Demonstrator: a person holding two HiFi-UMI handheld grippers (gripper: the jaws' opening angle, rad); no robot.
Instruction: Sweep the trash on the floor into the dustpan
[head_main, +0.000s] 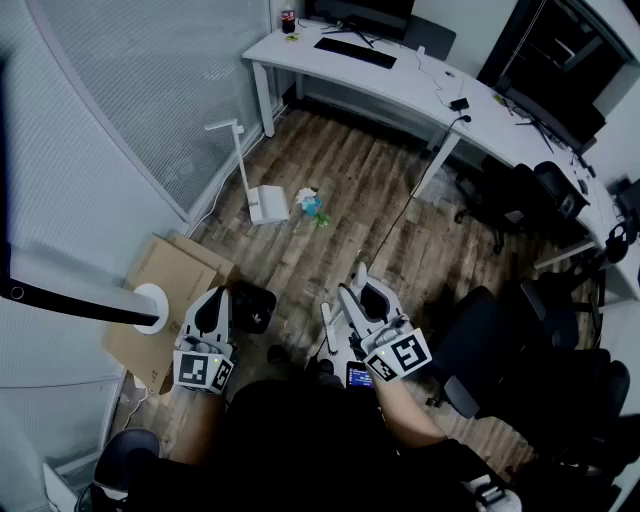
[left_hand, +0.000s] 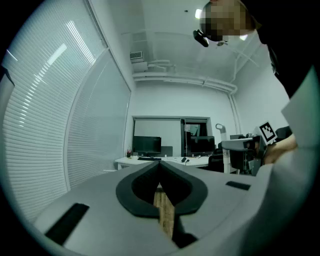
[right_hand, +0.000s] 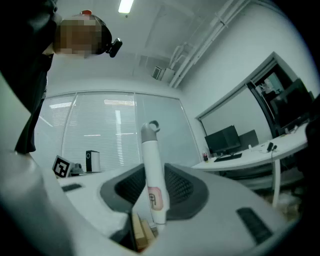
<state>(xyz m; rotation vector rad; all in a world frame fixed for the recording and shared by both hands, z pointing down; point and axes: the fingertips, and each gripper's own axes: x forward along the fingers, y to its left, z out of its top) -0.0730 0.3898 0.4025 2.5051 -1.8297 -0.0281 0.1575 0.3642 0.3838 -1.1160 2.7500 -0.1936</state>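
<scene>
Trash (head_main: 311, 205) is seen just beside the white dustpan (head_main: 266, 203) on the wood-plank floor (head_main: 345, 175), upper centre, below a white desk (head_main: 400, 75). The left gripper (head_main: 212, 300) is pressed together with nothing between its jaws. A white handle (right_hand: 150, 170) is pinched by the right gripper (head_main: 358, 285).

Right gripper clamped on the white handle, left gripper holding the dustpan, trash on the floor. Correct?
Not the left: the left gripper view shows the left gripper shut on nothing. In the head view the dustpan stands on the floor beside the trash. The right gripper does clamp the white handle.
</scene>
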